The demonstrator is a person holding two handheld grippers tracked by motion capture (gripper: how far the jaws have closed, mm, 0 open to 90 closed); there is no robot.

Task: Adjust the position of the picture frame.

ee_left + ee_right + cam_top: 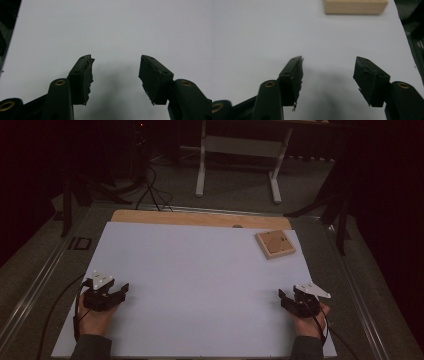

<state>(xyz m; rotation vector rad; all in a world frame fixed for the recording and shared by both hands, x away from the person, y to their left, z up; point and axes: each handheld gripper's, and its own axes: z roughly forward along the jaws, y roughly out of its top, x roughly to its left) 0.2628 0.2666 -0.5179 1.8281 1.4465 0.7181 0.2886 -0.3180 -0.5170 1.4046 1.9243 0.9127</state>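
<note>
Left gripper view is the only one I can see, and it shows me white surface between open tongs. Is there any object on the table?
Observer: Yes, one wooden square block lies flat near the far right corner of the white sheet.
Operator: Which tongs are nearer to it?
Observer: The right tongs; in the right gripper view the block lies ahead of them, apart from the tips.
Operator: Are the right tongs holding something?
Observer: No, they stand open with bare sheet between them.
</note>
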